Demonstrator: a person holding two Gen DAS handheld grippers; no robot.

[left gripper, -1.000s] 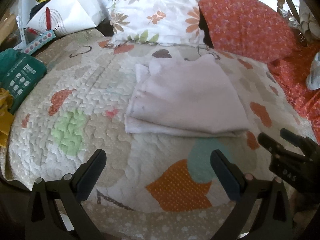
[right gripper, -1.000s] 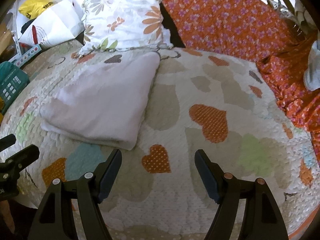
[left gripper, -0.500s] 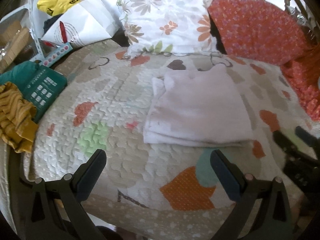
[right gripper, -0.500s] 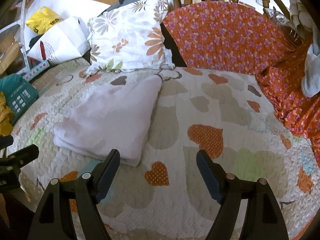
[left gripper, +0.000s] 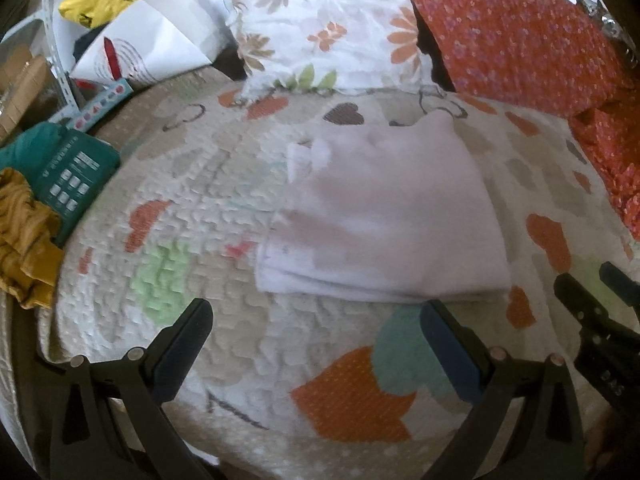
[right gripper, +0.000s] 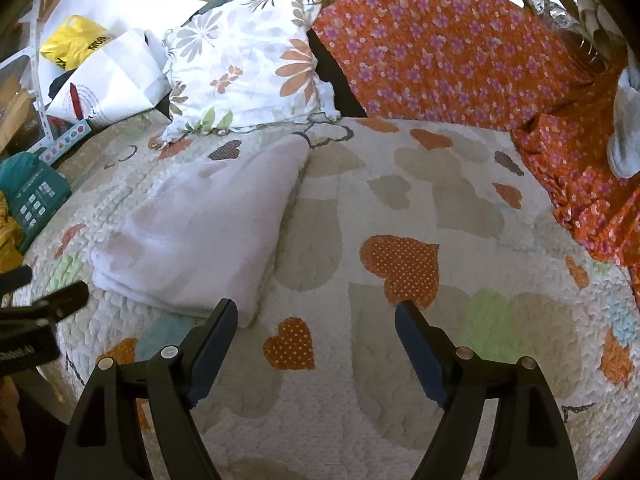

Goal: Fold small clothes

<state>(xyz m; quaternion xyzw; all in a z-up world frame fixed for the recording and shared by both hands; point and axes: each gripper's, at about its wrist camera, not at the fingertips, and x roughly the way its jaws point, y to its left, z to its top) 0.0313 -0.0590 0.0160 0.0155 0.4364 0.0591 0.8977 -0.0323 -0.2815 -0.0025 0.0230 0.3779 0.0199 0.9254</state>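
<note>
A: Where does the pale lilac folded cloth (left gripper: 384, 216) lie?

B: Flat on the quilted bedspread with coloured hearts (left gripper: 208, 208), in a neat layered rectangle, its doubled edge toward the cameras. In the right wrist view the same cloth (right gripper: 200, 240) sits left of centre.

A: And the tongs?

B: The left tongs (left gripper: 316, 344) hang released, fingers spread wide, just short of the cloth's near edge and touching nothing. The right tongs (right gripper: 316, 340) are also released and empty above the bedspread (right gripper: 400, 380); their left finger (right gripper: 212, 336) overlaps the cloth's near corner in the picture, though I cannot tell whether it touches.

A: Around that?

B: Behind the cloth, a white floral cushion (left gripper: 328, 28) and an orange flowered cushion (left gripper: 520, 40). Off to the left, a teal garment with white print (left gripper: 68, 176), a mustard striped garment (left gripper: 24, 240) and a yellow plastic bag (left gripper: 100, 0).
</note>
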